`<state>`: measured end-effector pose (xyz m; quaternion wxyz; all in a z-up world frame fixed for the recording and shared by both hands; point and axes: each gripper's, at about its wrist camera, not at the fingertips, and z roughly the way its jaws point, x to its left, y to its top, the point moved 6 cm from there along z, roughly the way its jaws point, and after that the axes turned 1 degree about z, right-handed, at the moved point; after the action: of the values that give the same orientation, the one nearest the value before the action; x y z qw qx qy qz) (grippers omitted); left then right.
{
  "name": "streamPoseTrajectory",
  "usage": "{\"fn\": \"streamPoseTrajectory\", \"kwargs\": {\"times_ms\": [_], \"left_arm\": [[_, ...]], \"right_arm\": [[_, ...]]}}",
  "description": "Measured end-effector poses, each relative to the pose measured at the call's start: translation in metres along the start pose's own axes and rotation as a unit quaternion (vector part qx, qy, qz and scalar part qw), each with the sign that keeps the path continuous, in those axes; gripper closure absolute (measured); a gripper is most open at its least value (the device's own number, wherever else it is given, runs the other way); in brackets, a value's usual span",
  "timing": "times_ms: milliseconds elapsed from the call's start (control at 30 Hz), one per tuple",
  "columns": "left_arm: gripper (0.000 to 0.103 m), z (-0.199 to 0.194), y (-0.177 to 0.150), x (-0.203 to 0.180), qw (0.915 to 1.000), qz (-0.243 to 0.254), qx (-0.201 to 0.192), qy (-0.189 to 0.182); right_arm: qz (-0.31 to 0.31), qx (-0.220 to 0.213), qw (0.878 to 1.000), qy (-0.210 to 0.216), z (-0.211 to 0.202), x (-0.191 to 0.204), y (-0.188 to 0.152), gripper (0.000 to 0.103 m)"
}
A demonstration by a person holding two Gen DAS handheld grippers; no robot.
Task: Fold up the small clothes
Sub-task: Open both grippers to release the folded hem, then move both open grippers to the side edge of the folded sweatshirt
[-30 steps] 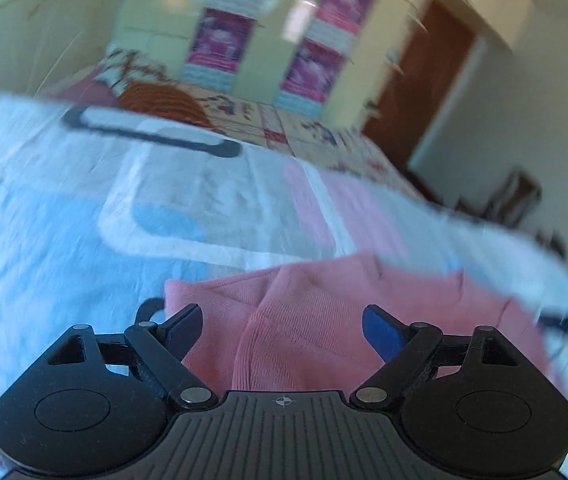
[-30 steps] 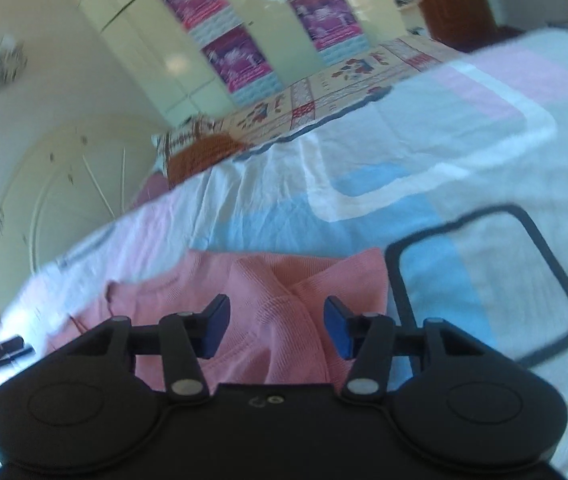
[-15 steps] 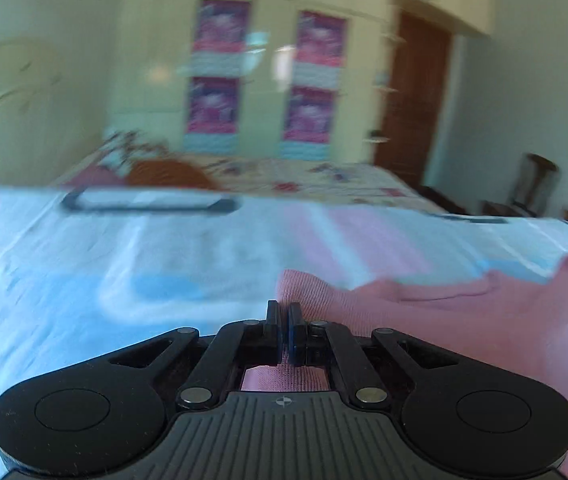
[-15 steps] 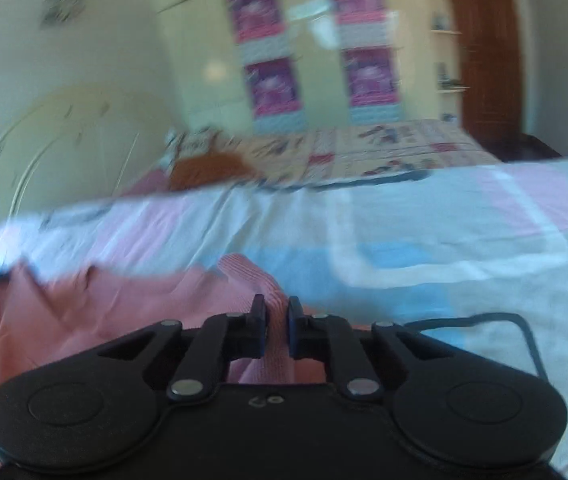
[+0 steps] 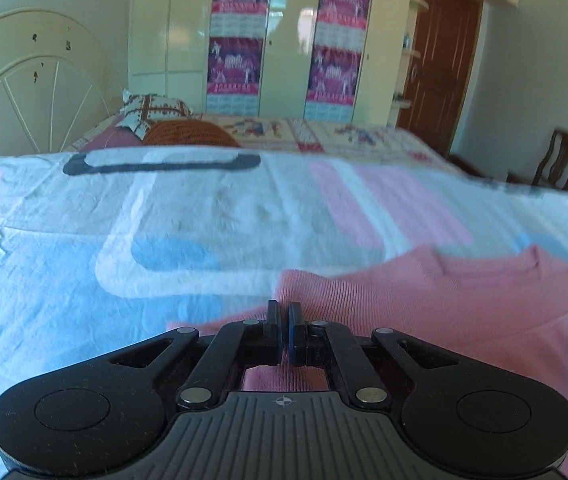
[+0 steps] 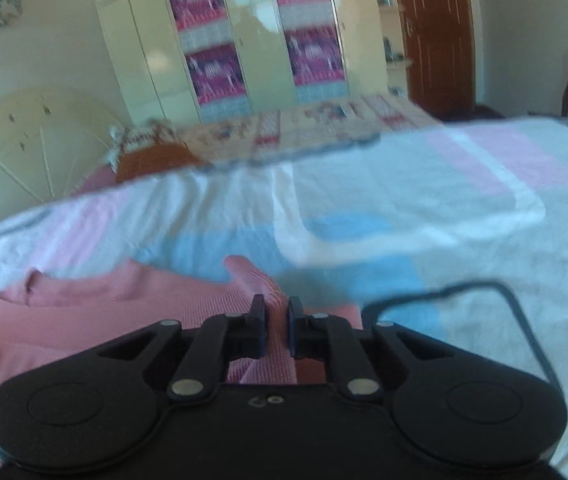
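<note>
A small pink knit garment lies on a white sheet with blue and pink patches. My left gripper is shut on the garment's left edge. The cloth stretches to the right from it. In the right wrist view the same pink garment spreads to the left. My right gripper is shut on a raised ridge of its right edge, and pink cloth shows between the jaws.
The sheet covers a bed with a cream headboard. An orange cushion and patterned pillow lie at the far end. Wardrobe doors with posters, a brown door and a wooden chair stand behind.
Both grippers were open over the garment a second ago; both have closed on its edges. The views have tilted up and level, and the cloth is pulled out between the grippers.
</note>
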<state>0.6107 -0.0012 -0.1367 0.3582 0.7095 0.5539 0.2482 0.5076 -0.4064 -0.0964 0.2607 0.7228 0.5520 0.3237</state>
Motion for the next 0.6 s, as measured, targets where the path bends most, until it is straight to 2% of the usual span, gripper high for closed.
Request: {"fn": "streamPoseTrajectory", "kwargs": {"times_ms": [100,133,167,200,233,267,300,333,367,433,500,600], "left_arm": [[0.101,0.0,0.0,-0.007,0.9995,0.025,-0.004,0.019],[0.101,-0.001,0.0,-0.008,0.9994,0.028,-0.004,0.021],[0.094,-0.003,0.0,-0.007,0.9994,0.025,-0.006,0.024],[0.07,-0.006,0.002,-0.003,0.9993,0.017,-0.004,0.034],[0.053,-0.011,0.004,0.002,0.9982,0.006,-0.002,0.059],[0.033,-0.019,0.006,0.004,0.9967,0.002,-0.009,0.081],[0.033,-0.032,0.01,0.003,0.996,0.003,-0.029,0.085],[0.033,-0.044,0.012,-0.003,0.997,0.002,-0.041,0.066],[0.033,-0.055,0.013,-0.013,0.998,-0.009,-0.047,0.04],[0.033,-0.071,0.008,-0.047,0.9981,-0.007,-0.056,-0.023],[0.033,-0.076,-0.001,-0.095,0.9947,0.039,-0.056,-0.077],[0.032,-0.062,-0.008,-0.15,0.9892,0.098,-0.035,-0.104]], "right_arm": [[0.012,0.006,1.0,-0.002,0.005,-0.002,-0.002,0.092],[0.016,0.01,1.0,-0.001,0.005,-0.003,-0.001,0.087],[0.019,0.011,1.0,0.002,0.004,-0.002,0.0,0.078],[0.019,0.009,1.0,-0.001,0.002,-0.002,0.002,0.069],[0.019,0.003,1.0,-0.002,-0.002,-0.001,0.003,0.049],[0.018,-0.01,1.0,-0.015,-0.009,0.002,0.005,0.02],[0.011,-0.032,0.999,-0.039,-0.02,0.006,0.007,0.018],[-0.004,-0.054,0.998,-0.028,-0.033,0.014,0.009,0.035],[-0.016,-0.057,0.998,-0.004,-0.04,0.024,0.008,0.057],[-0.047,-0.046,0.997,0.026,-0.048,0.05,-0.001,0.084],[-0.089,-0.026,0.994,0.064,-0.046,0.084,-0.016,0.083],[-0.147,0.007,0.985,0.092,-0.031,0.13,-0.035,0.067]]}}
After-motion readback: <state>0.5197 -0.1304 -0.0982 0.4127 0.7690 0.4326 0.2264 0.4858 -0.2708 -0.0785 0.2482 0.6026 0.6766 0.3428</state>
